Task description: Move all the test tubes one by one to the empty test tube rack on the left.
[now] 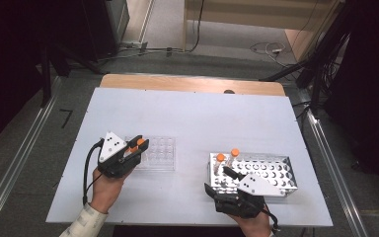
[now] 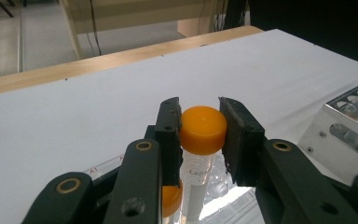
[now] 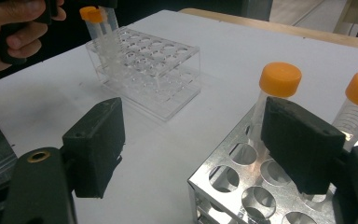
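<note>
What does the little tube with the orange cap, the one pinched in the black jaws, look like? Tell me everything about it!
The tube is clear plastic with printed marks and a round, smooth orange screw cap. It stands upright, pinched at the cap between the jaws of the left gripper, one on each side. It sits over the near corner of the clear plastic rack on the white table. A second orange-capped tube stands just beside it, lower down.

On the table [image 1: 192, 118], the clear rack [image 1: 158, 153] sits toward the left and the metal rack [image 1: 271, 170] toward the right, well apart. Two capped tubes [image 1: 220, 159] stand upright in the metal rack's left end. The left gripper [image 1: 137, 146] is over the clear rack's left end, its jaws pressed on a tube's cap [image 2: 203, 129]. The right gripper [image 1: 229, 174] sits at the metal rack's near left corner.
</note>
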`<state>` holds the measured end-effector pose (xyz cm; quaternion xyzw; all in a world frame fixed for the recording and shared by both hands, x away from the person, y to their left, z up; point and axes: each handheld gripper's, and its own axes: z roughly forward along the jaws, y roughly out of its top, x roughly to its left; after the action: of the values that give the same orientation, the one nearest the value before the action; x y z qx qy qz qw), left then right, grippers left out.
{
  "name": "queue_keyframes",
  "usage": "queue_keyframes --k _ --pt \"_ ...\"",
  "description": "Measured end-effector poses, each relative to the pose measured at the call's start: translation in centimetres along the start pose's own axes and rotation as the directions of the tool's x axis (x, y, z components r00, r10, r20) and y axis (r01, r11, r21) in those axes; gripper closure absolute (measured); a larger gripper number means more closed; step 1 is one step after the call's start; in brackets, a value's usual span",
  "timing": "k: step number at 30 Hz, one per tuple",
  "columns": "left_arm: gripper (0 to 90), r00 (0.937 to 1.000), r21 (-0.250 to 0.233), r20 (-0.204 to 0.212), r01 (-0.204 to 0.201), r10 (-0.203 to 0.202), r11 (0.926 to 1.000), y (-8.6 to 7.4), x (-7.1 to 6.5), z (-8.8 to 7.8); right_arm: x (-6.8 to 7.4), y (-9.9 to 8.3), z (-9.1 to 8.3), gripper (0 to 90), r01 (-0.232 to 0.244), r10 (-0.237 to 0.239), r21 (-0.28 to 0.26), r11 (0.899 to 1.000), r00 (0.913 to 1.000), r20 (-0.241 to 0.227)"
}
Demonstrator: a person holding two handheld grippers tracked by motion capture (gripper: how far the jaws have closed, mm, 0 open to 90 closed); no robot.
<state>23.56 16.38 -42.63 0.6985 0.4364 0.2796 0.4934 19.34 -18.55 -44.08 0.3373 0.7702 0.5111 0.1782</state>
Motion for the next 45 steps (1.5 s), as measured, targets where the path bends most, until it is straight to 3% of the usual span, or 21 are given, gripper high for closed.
queue_keyframes --k 13,19,24,28,42,45 --pt "68.3 0.9998 0.012 0.013 -0.013 0.012 0.9998 -0.4 -0.3 0.0 -0.1 0.0 0.0 20.3 0.004 -0.004 -0.001 1.000 1.0000 0.002" --pt "56.3 0.9989 0.002 0.043 -0.019 0.019 0.9998 -0.4 -0.3 0.0 -0.1 -0.1 0.0 20.4 0.003 -0.003 0.002 1.000 1.0000 0.006" --pt "41.9 0.9992 -0.011 0.035 -0.018 0.018 0.9998 -0.2 -0.5 -0.2 -0.1 -0.1 0.0 20.5 0.001 -0.001 0.001 1.000 1.0000 0.009" --pt "35.5 0.9993 -0.016 0.037 -0.003 0.004 0.9999 -0.2 -0.5 -0.3 -0.2 -0.1 0.0 20.6 0.004 -0.004 0.001 1.000 0.9999 0.015" --pt "33.2 0.9963 -0.007 0.082 0.024 -0.024 0.9997 -0.2 -0.4 -0.5 -1.2 -0.2 -0.2 21.3 -0.017 0.017 -0.002 1.000 0.9972 0.073" --pt "27.1 0.9959 -0.012 0.086 0.029 -0.028 0.9995 -0.2 -0.5 -0.5 -1.6 -0.2 -0.3 21.3 -0.020 0.020 -0.007 1.000 0.9957 0.091"
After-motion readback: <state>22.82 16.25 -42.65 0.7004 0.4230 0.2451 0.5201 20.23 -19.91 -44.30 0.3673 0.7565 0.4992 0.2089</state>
